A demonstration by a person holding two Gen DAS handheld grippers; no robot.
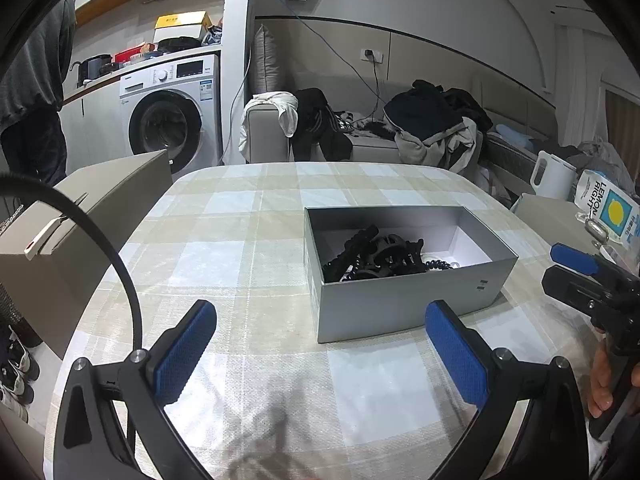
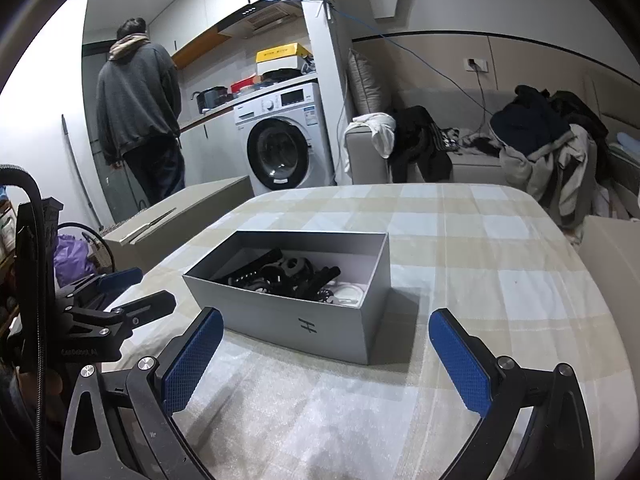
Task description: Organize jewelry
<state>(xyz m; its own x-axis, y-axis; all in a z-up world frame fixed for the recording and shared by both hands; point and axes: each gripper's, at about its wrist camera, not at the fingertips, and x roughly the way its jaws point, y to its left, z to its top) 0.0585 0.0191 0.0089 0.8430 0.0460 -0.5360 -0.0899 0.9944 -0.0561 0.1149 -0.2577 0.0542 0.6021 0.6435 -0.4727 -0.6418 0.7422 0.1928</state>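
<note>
1. Your left gripper (image 1: 320, 354) sits lowest in the left wrist view, its blue-padded fingers (image 1: 184, 354) spread wide at 7 and 5 o'clock, nothing between them but bare tablecloth.
2. Your right gripper (image 2: 326, 360) shows the same in its own view: blue pads (image 2: 460, 364) far apart, holding nothing, hovering above the table (image 2: 480, 280) with its checked beige-and-white cloth.
3. At 3 o'clock in the left wrist view you can see the right gripper from the side, also parted, with your hand (image 1: 604, 380) on its handle at 4 o'clock.
4. Just beyond both sets of fingers, toward 12 o'clock, stands the grey open box (image 1: 400, 304), resting flat on the cloth and touched by neither gripper.
5. Inside the box lies a tangle of black hair clips (image 1: 380, 256), heaped against its left half in the left wrist view. A dark coiled hair tie (image 1: 438, 265) lies just beside the heap, on the white floor of the box. From the right wrist view something pale and round (image 2: 348, 294) also lies in the near right corner; you cannot tell what it is.
6. At 9 o'clock, beside the table, stands a cardboard carton (image 1: 80, 220).
7. Farther, at 11 o'clock, a white washing machine (image 2: 284, 140) sits under a counter, and a person (image 2: 140, 112) in a grey hooded top stands there, back turned.
8. At 1 o'clock a pale sofa (image 2: 460, 160) carries heaps of dark and light clothes (image 2: 548, 136).
9. At 3 o'clock in the left wrist view, a white kettle (image 1: 554, 174) stands off the table.
</note>
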